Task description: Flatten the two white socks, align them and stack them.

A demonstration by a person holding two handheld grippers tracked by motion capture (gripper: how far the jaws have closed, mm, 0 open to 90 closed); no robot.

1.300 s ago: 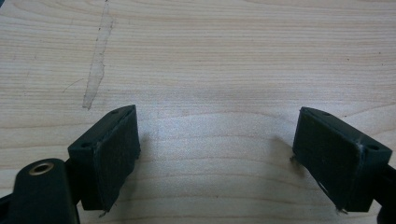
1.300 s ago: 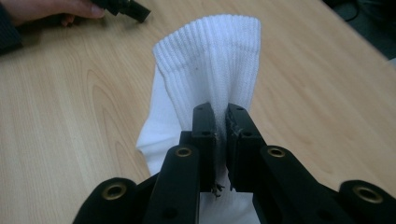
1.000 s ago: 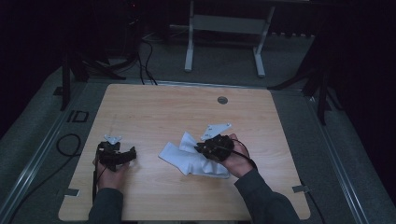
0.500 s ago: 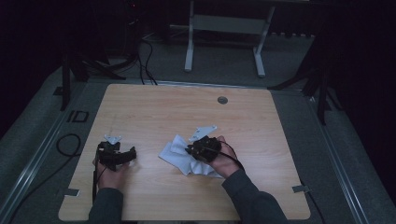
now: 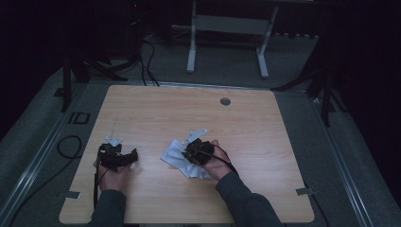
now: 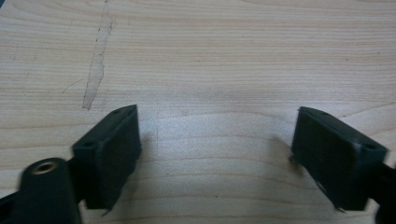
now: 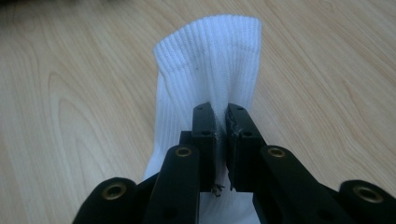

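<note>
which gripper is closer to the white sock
Right. The right gripper is clamped on the white sock, pinching its ribbed fabric. The left gripper sits apart from it, jaws open over bare table.

The sock (image 7: 205, 60) is seen to be plain white, ribbed in fine lengthwise lines toward its cuff, and it is flanked by the matt black fingers (image 7: 204, 135) of the right gripper (image 7: 221, 140), whose screw holes are ringed in brass. The worktop (image 5: 156, 113) beneath the sock is shown in pale wood with a wavy brown grain, and a small grey disc (image 5: 225, 101) is set into it beyond the sock. The left gripper (image 6: 217, 158), to the left of the sock, is likewise black, and a pale streak (image 6: 98, 60) is marked on the wood ahead of it.
</note>
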